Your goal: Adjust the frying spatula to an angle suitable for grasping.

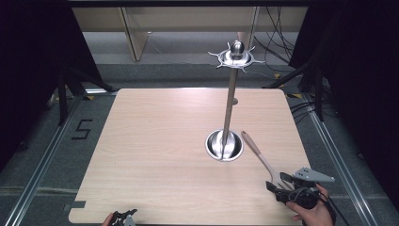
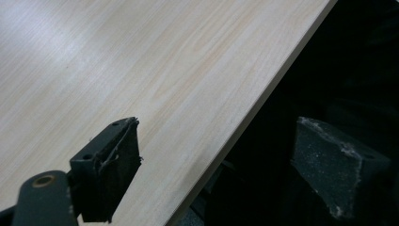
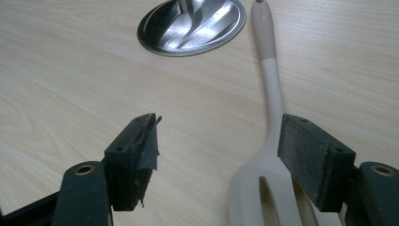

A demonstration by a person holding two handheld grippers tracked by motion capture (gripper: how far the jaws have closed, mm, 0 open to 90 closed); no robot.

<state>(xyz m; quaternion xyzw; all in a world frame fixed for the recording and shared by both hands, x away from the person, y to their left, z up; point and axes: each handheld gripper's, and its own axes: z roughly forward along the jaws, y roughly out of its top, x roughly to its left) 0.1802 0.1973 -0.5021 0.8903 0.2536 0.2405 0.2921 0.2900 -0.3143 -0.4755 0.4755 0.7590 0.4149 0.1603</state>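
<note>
One spatula (image 1: 261,157) lies on the desk (image 1: 155,155) near the right edge, beside one metal stand (image 1: 225,145). Two grippers: the right gripper (image 3: 219,150) has open jaws by the spatula's slotted blade (slots visible up close); the left gripper (image 2: 221,174) is open over the desk's near edge.

Legible marks: 1 item. Black digit "5" (image 1: 83,129) on grey floor (image 1: 42,141), left of tabletop (image 1: 155,141). No other txt/labels/brands readable.
</note>
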